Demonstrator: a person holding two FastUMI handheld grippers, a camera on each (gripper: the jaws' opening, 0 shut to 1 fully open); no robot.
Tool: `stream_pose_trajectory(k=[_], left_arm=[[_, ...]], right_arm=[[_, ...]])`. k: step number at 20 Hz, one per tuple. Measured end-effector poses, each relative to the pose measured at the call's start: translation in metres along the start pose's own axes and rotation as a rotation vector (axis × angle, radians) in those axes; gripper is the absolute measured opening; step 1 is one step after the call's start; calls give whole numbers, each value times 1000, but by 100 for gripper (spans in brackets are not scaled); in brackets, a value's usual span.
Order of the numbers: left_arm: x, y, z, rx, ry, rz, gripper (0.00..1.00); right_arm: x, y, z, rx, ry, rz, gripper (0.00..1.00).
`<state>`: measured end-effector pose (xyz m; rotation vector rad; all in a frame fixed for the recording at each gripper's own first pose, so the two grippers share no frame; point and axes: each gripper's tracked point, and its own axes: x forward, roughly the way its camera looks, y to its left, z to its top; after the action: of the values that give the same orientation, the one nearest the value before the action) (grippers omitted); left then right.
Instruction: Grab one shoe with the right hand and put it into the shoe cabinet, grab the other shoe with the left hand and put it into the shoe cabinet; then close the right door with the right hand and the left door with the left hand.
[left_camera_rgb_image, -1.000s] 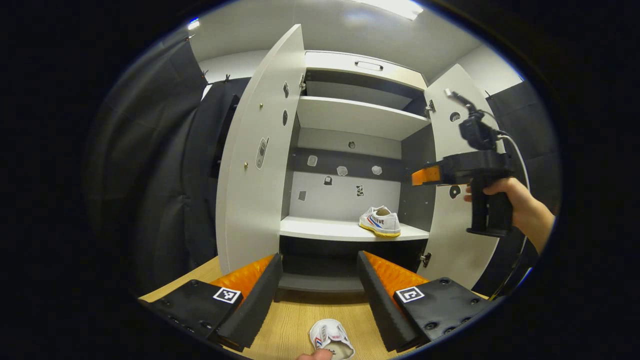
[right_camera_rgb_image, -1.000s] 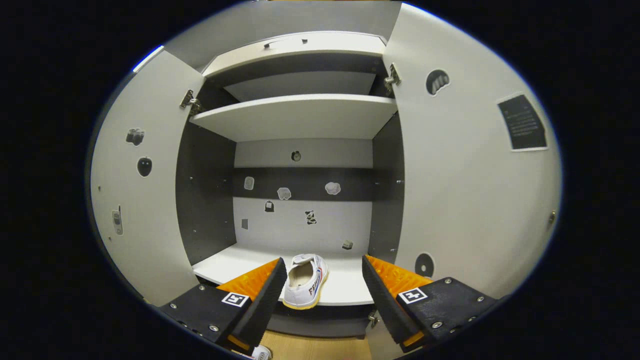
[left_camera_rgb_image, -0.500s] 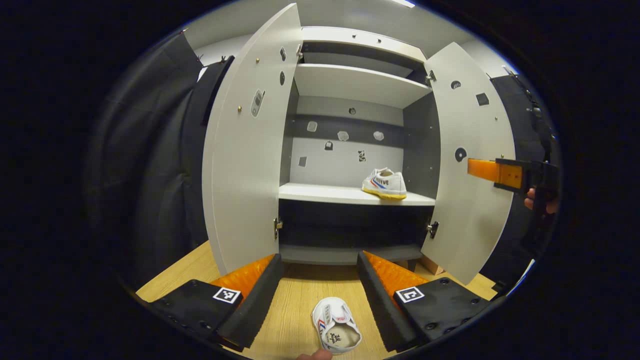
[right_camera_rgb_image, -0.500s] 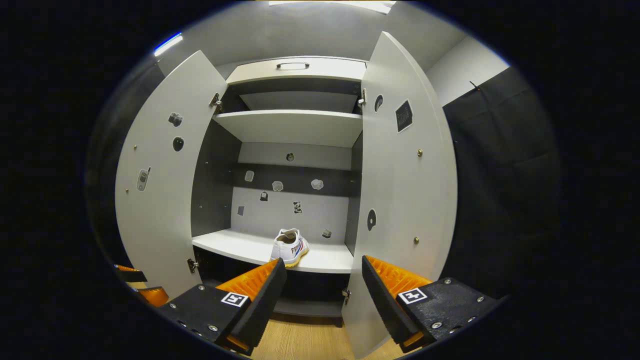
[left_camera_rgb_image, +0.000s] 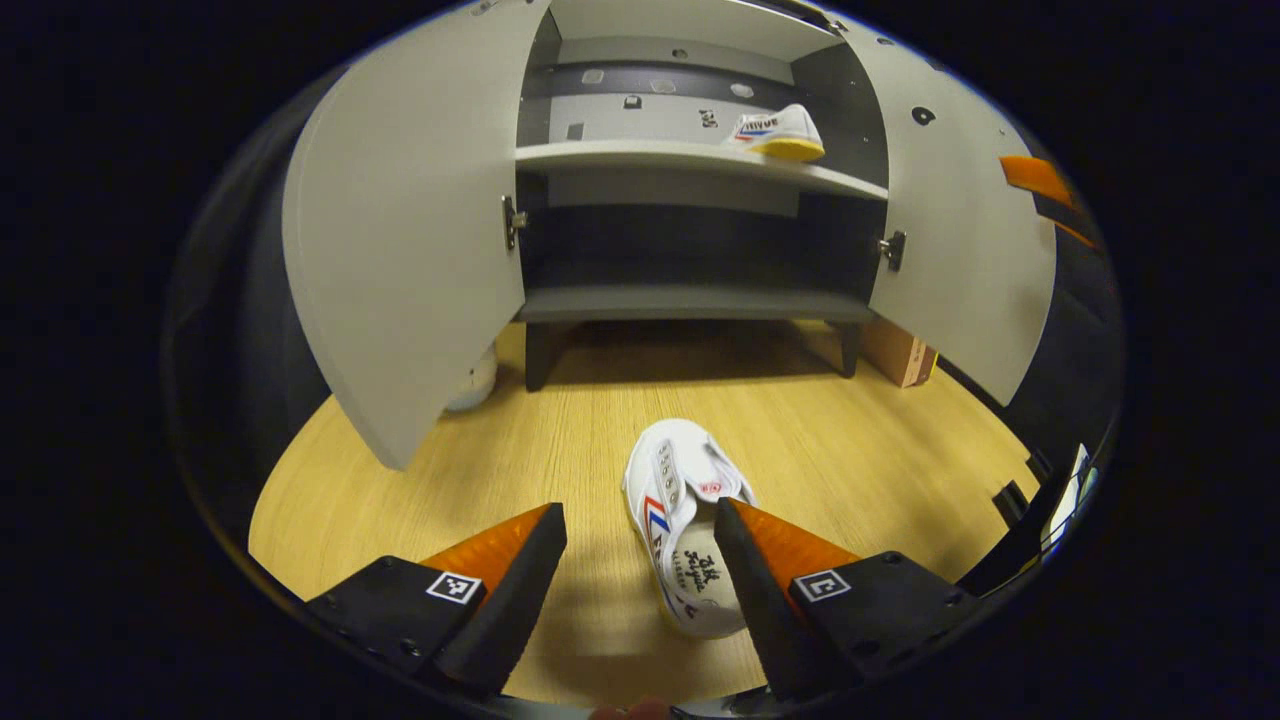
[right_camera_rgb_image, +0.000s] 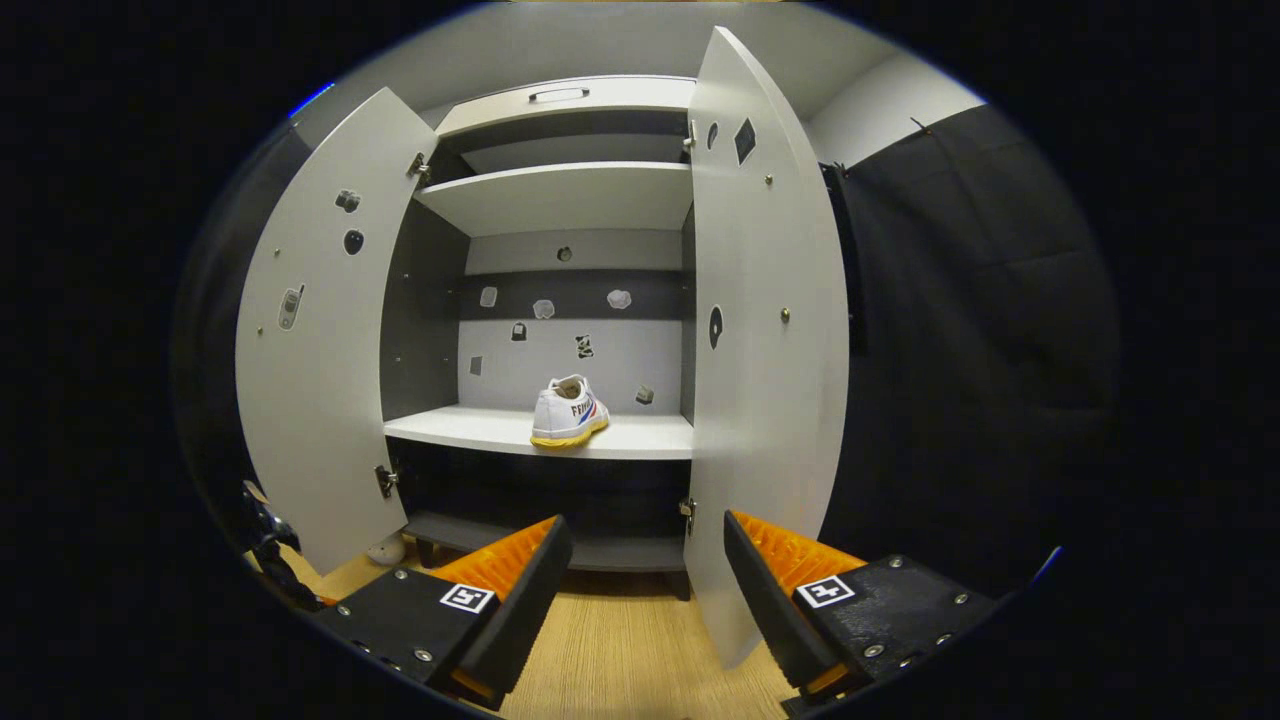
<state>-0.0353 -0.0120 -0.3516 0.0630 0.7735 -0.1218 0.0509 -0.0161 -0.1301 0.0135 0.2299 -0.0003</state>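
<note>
White canvas marks the second sneaker (left_camera_rgb_image: 688, 535), which lies on the wood-grain floor (left_camera_rgb_image: 450, 470) in the left gripper view. The left claw (left_camera_rgb_image: 640, 570) hangs above it with its fingers spread wide and nothing between them. The sneaker sits in the gap, off-centre toward the claw's right finger (left_camera_rgb_image: 775, 560), which overlaps its heel side in the picture; whether they touch cannot be told. Its long axis runs nearly along the claw's forward direction, toe pointing away toward the shoe cabinet (left_camera_rgb_image: 690, 300). The coming grasp therefore seems to turn on lowering straight down and closing across the shoe's width. Ahead and above the claw, the first sneaker (left_camera_rgb_image: 778, 132) rests on the cabinet's middle shelf (left_camera_rgb_image: 640, 155), between the open left door (left_camera_rgb_image: 400, 240) and the open right door (left_camera_rgb_image: 960, 250).

In the right gripper view, the right claw (right_camera_rgb_image: 645, 590) is likewise wide open and empty. It stands well back from the cabinet, facing the shelved sneaker (right_camera_rgb_image: 568, 412), which lies ahead and slightly left of it. The right door's (right_camera_rgb_image: 765, 340) edge stands just ahead of the gap between its fingers. The left claw is judged the nearer to the floor shoe.
</note>
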Motion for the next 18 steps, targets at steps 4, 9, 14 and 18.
stream_pose_trajectory(k=[4,9,14,18], left_arm=[[12,7,-14,-51,89,-1,98],[49,17,-14,-104,99,37,98],[67,14,-11,-171,91,7,98],[66,5,-1,-241,56,1,46]], right_arm=[[2,-9,3,-14,7,-17,94],[0,-10,7,-39,5,-19,94],[-3,-13,4,-52,19,-25,94],[-4,-14,0,-53,26,-31,94]])
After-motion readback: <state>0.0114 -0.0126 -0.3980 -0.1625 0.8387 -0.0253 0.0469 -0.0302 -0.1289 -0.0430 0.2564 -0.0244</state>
